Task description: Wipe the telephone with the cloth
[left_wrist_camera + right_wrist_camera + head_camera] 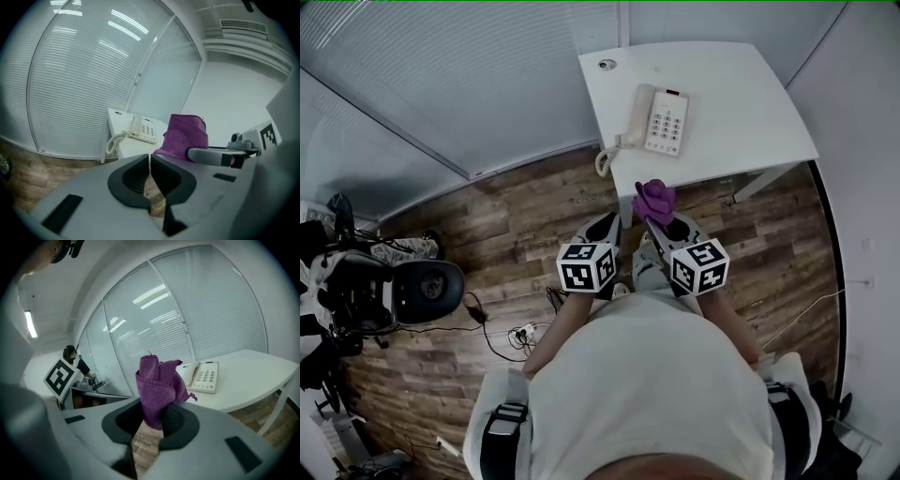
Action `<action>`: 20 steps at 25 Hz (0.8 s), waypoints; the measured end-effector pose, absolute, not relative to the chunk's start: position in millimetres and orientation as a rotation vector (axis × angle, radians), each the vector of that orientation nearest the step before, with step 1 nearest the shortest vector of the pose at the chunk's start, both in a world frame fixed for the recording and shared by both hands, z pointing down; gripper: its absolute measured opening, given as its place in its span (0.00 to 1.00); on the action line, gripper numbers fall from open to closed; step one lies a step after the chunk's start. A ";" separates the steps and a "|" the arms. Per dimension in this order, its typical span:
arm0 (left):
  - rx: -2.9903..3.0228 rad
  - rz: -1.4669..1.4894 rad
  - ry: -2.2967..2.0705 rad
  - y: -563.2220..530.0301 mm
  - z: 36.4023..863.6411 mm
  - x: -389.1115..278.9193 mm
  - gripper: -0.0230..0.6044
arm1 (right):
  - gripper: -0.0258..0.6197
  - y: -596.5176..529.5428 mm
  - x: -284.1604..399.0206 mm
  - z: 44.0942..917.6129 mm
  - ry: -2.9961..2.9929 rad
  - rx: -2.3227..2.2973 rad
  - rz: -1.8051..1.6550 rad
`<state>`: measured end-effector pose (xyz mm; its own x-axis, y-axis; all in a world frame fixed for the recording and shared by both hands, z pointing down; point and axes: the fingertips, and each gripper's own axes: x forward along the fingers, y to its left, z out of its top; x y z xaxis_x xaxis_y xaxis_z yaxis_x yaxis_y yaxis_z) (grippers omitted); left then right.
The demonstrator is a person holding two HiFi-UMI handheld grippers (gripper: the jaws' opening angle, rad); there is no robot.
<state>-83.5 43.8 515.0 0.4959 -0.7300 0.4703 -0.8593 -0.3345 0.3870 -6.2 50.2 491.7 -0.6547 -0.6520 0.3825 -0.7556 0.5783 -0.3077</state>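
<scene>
My right gripper [151,420] pinches the cloth [157,385]. My left gripper [150,165] is closed on nothing. The phone [657,119] sits on the table [750,103] ahead, not wiped yet. Next I think I must lower the cloth onto it.

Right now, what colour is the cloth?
Purple; the cloth shows best in the right gripper view.

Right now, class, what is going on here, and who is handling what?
A person stands facing a white table, a hand-held gripper in each hand. The right hand-held gripper is shut on a purple cloth; the left hand-held gripper is shut and empty. The telephone sits on the table, handset in its cradle. The cloth has not reached it, so wiping has not begun.
</scene>
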 end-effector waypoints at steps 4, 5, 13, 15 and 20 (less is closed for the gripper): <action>2.138 0.272 -1.296 51.7 516.0 -85.8 0.09 | 0.18 59.5 -12.1 493.2 -2.590 1.158 0.687; 2.137 0.274 -1.296 52.6 516.1 -86.5 0.09 | 0.18 60.2 -13.1 492.2 -2.595 1.157 0.688; 2.139 0.270 -1.298 52.2 515.1 -89.7 0.09 | 0.18 58.1 -15.9 487.6 -2.608 1.182 0.672; 2.140 0.267 -1.300 52.5 514.8 -90.4 0.09 | 0.18 59.7 -18.4 486.9 -2.615 1.171 0.662; 2.133 0.256 -1.306 51.2 513.8 -93.6 0.09 | 0.18 60.3 -26.0 482.9 -2.641 1.125 0.646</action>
